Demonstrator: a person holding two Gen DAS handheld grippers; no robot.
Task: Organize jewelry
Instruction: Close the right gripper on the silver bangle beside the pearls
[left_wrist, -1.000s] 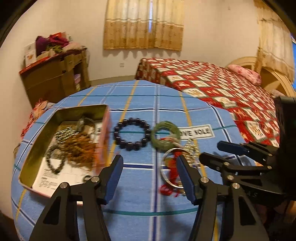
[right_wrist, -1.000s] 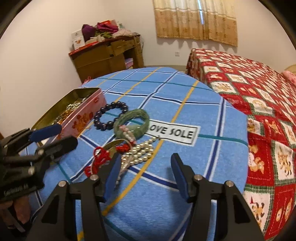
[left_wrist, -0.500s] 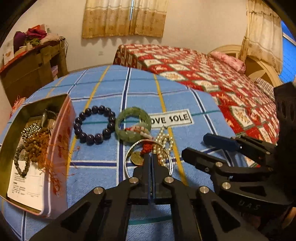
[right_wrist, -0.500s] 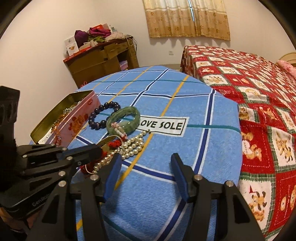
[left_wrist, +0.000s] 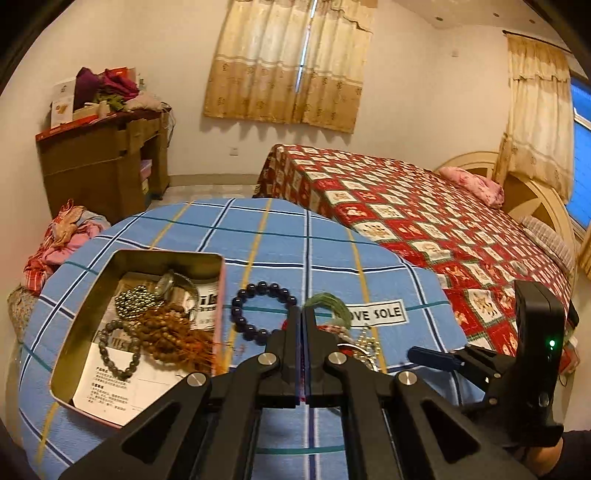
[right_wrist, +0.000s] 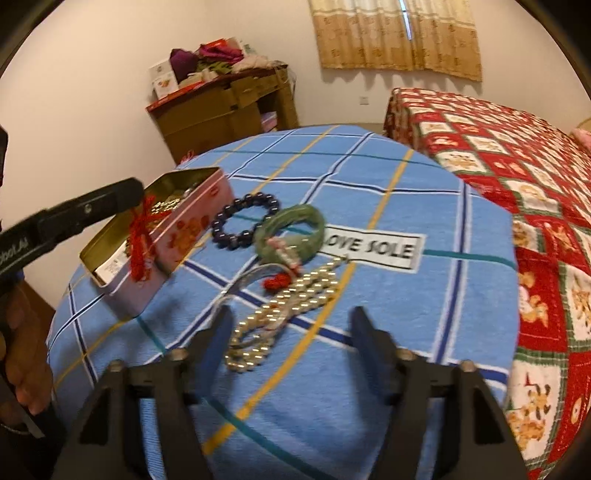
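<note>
My left gripper (left_wrist: 303, 314) is shut on a red tassel cord (right_wrist: 138, 240). In the right wrist view the cord dangles from that gripper's tip (right_wrist: 137, 192) over the near side of the open tin box (right_wrist: 110, 236). The tin (left_wrist: 136, 254) holds several bead strings. On the blue cloth lie a dark bead bracelet (right_wrist: 225, 221), a green bangle (right_wrist: 314, 221), a silver ring (right_wrist: 240, 280) and a pearl string (right_wrist: 295, 295). My right gripper (right_wrist: 290, 328) hangs low over the near end of the pearls, its jaws opening wide and its pads clear of them.
The round table wears a blue checked cloth (right_wrist: 406, 206) with a "LOVE SOLE" label (right_wrist: 373, 249). A bed with a red quilt (right_wrist: 517, 155) lies close on the right. A brown cabinet (right_wrist: 221, 110) stands at the far wall. A hand (right_wrist: 22, 354) holds the left gripper.
My left gripper closed on the red tassel beside the silver ring, then lifted it up and left toward the tin. The right gripper's jaws have spread wider.
</note>
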